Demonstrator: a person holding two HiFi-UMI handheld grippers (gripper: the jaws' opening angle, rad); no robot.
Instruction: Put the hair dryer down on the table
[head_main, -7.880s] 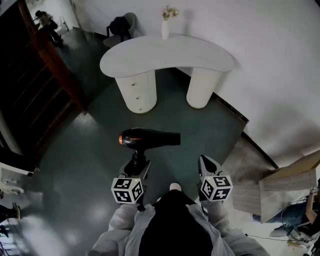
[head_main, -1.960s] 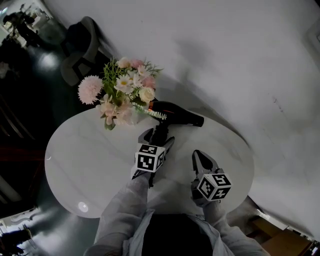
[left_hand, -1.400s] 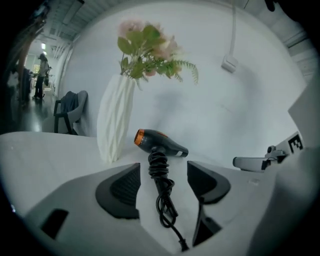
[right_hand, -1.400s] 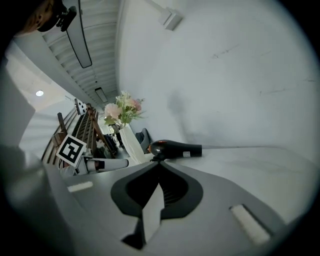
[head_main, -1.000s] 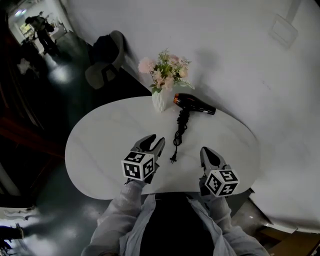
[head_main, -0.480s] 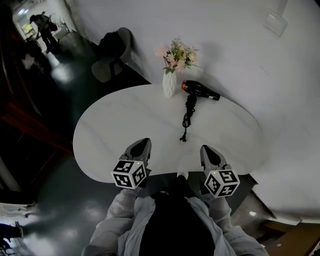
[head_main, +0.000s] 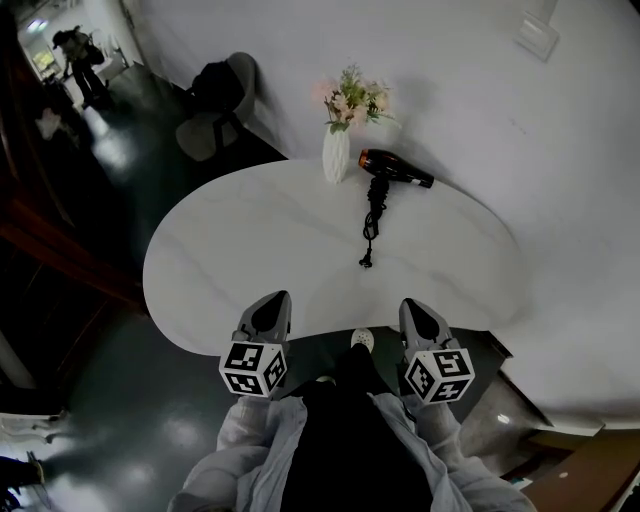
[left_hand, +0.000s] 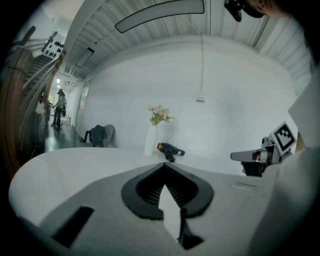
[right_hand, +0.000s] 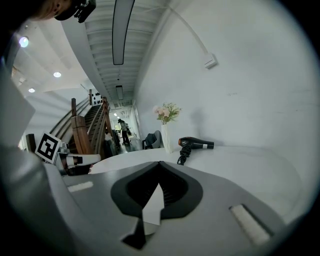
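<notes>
A black hair dryer (head_main: 394, 167) with an orange back ring lies on its side at the far edge of the white table (head_main: 250, 250), its cord (head_main: 371, 222) trailing toward me. Both gripper views show the hair dryer (left_hand: 170, 148) (right_hand: 196, 144) far ahead. My left gripper (head_main: 273, 311) hangs at the table's near edge, shut and empty. My right gripper (head_main: 417, 317) hovers at the near edge too, jaws together with nothing between them. In the gripper views the left gripper (left_hand: 164, 164) and right gripper (right_hand: 159, 163) show only closed tips.
A white vase with pink flowers (head_main: 340, 138) stands just left of the dryer. The wall (head_main: 450, 90) runs behind the table. A chair with a dark garment (head_main: 215, 100) sits at the back left. Dark floor (head_main: 120, 350) surrounds the table, and a person (head_main: 75, 50) stands far off.
The left gripper let go of the dryer, drew back to the table's near edge and shut. I stepped back, so the table and dryer lie farther away. The right gripper stayed shut.
</notes>
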